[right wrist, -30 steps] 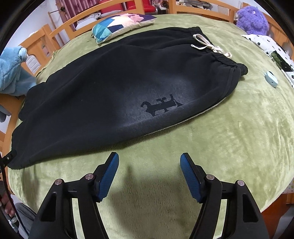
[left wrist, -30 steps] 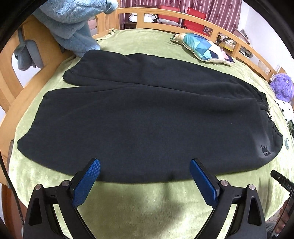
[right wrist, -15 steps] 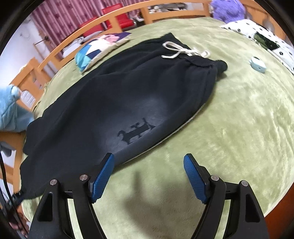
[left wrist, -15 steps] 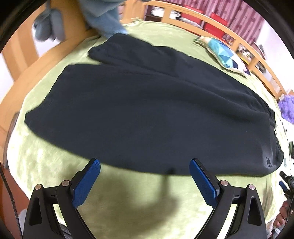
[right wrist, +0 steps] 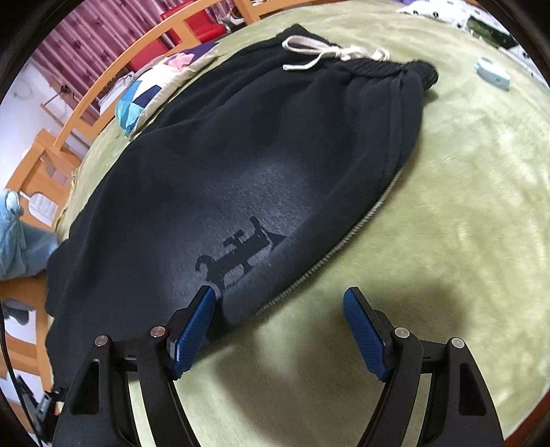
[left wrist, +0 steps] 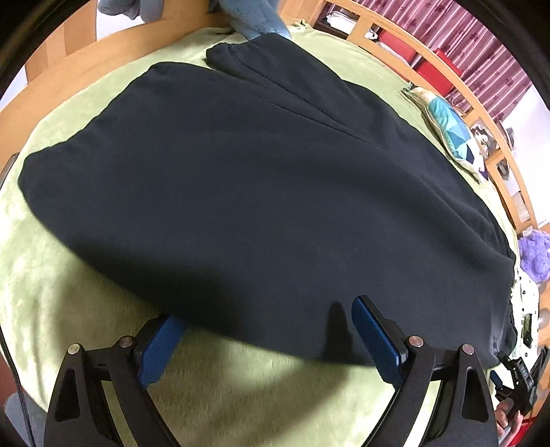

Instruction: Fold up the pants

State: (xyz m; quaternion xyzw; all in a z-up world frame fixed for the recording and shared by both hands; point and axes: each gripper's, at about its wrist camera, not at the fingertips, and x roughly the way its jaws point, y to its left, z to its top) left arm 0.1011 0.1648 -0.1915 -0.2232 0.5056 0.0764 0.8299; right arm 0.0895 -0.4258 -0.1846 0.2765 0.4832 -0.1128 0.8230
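Note:
Black sweatpants (left wrist: 275,172) lie flat on the green blanket, legs to the left and waistband to the right. My left gripper (left wrist: 268,311) hangs low over their near edge. Its jaws are closing but still stand wide, and the edge of the cloth runs between them untouched by the pads. In the right wrist view the pants (right wrist: 240,154) show a white drawstring (right wrist: 319,53) and a dark print (right wrist: 240,254). My right gripper (right wrist: 279,293) is open at the hip edge, left pad (right wrist: 194,326) over the cloth, right pad (right wrist: 364,333) over the blanket.
The green blanket (left wrist: 240,395) covers a bed with a wooden rail (left wrist: 429,62). A patterned pillow (left wrist: 447,127) lies beyond the pants, a light blue garment (left wrist: 254,20) by the leg ends, a purple plush (left wrist: 534,254) far right. A small pale blue device (right wrist: 491,74) lies near the waistband.
Both grippers have sunk and moved in on the near edge of the pants, and both views have rolled. The left jaws have narrowed slightly. The right jaws have widened a little.

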